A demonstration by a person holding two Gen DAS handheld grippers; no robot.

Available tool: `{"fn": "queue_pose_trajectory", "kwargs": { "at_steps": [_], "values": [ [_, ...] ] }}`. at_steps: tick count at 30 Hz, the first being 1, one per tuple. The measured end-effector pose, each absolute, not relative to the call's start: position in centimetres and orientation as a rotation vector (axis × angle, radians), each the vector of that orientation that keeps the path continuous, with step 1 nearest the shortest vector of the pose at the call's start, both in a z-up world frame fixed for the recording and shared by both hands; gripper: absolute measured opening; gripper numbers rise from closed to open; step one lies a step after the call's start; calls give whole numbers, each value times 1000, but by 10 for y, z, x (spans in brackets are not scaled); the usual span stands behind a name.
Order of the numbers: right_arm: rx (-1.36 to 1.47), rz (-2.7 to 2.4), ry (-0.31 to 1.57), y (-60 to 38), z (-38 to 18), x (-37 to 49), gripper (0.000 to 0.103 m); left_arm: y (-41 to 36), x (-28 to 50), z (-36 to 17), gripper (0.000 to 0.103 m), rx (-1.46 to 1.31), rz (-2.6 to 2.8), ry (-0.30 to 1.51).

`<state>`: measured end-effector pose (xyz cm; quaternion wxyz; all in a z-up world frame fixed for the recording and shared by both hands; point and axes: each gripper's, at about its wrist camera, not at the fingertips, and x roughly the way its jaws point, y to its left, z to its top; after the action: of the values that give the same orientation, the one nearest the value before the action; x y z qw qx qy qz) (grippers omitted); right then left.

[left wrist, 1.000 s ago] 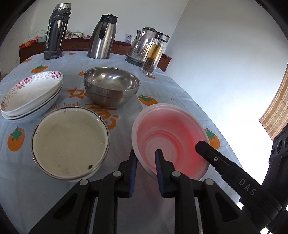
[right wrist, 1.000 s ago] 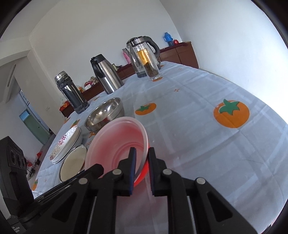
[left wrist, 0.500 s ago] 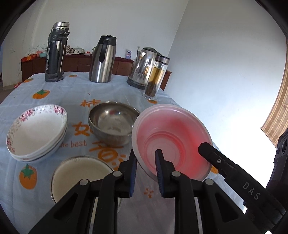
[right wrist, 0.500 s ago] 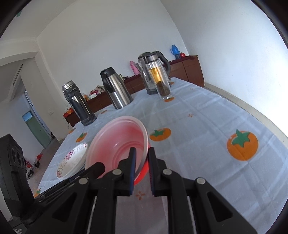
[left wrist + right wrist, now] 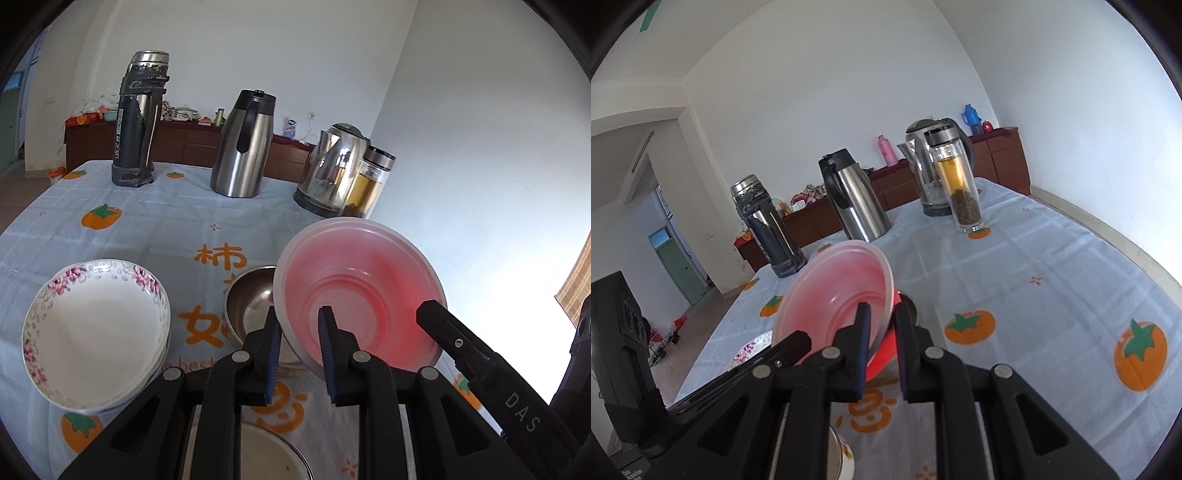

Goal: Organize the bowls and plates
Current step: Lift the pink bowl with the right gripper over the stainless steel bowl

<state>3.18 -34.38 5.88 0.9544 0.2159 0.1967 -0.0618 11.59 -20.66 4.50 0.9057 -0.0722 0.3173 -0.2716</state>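
A translucent pink plastic bowl [image 5: 362, 288] hangs tilted above the table, held from two sides. My left gripper [image 5: 299, 321] is shut on its near left rim, and my right gripper [image 5: 881, 314] is shut on the opposite rim [image 5: 886, 288]. The right gripper's finger [image 5: 443, 325] shows at the bowl's right in the left wrist view. Partly hidden under the pink bowl is a steel bowl [image 5: 247, 306], on the tablecloth. A stack of floral plates [image 5: 96, 332] lies to its left. Between my left fingers' arms, a cream bowl with a metal rim [image 5: 266, 458] peeks out.
Along the table's far side stand a dark thermos [image 5: 140, 122], a steel carafe [image 5: 243, 147], a kettle [image 5: 328, 173] and a glass tea bottle [image 5: 369, 184]. A wooden sideboard [image 5: 184, 140] runs behind them. The table edge [image 5: 1126, 243] falls away at the right, near the wall.
Both grippers have lifted the pink bowl off the cloth and carried it forward over the steel bowl. The cream bowl and plates have slid toward the bottom of the views.
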Motion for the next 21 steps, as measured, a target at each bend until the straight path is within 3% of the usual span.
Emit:
{"fn": "queue_pose_trajectory", "kwargs": {
  "at_steps": [21],
  "values": [
    [475, -157, 472, -362, 32, 83, 13, -232, 163, 20, 22, -119, -488, 760]
  ]
}}
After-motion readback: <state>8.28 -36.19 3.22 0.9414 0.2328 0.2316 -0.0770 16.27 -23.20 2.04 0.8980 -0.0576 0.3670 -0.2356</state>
